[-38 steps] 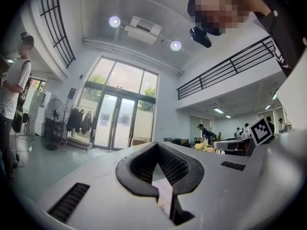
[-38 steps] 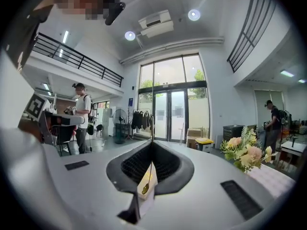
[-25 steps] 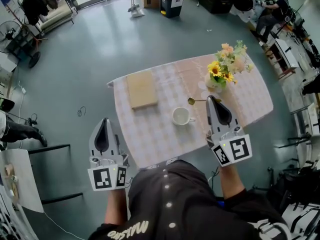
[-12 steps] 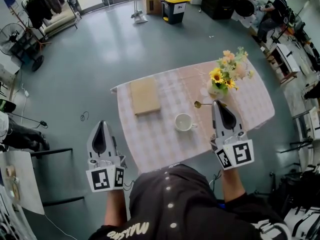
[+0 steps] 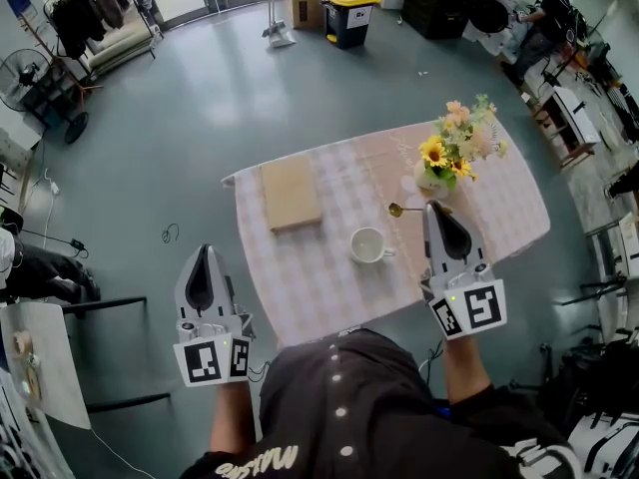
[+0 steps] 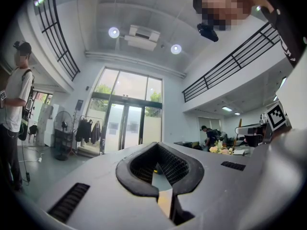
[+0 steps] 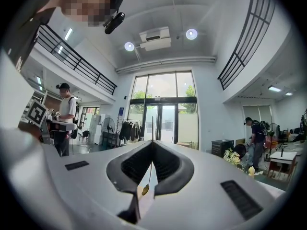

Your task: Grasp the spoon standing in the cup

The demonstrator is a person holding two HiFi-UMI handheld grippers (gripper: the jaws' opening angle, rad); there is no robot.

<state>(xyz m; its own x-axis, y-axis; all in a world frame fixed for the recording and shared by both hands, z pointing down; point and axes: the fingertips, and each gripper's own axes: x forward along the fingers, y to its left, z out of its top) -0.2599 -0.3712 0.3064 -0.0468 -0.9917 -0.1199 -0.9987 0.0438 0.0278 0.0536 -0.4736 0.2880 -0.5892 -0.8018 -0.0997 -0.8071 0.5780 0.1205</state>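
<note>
The gold spoon (image 5: 396, 209) is out of the white cup (image 5: 366, 244), pinched by its thin handle between the closed fingers of the right gripper (image 5: 432, 206). It sticks out sideways above the tabletop (image 5: 319, 277), near the flower vase (image 5: 431, 178). The left gripper (image 5: 206, 251) hangs off the tabletop's edge, its fingers together and empty.

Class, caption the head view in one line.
Right gripper holds a gold spoon over the tablecloth, near the white cup.
</note>
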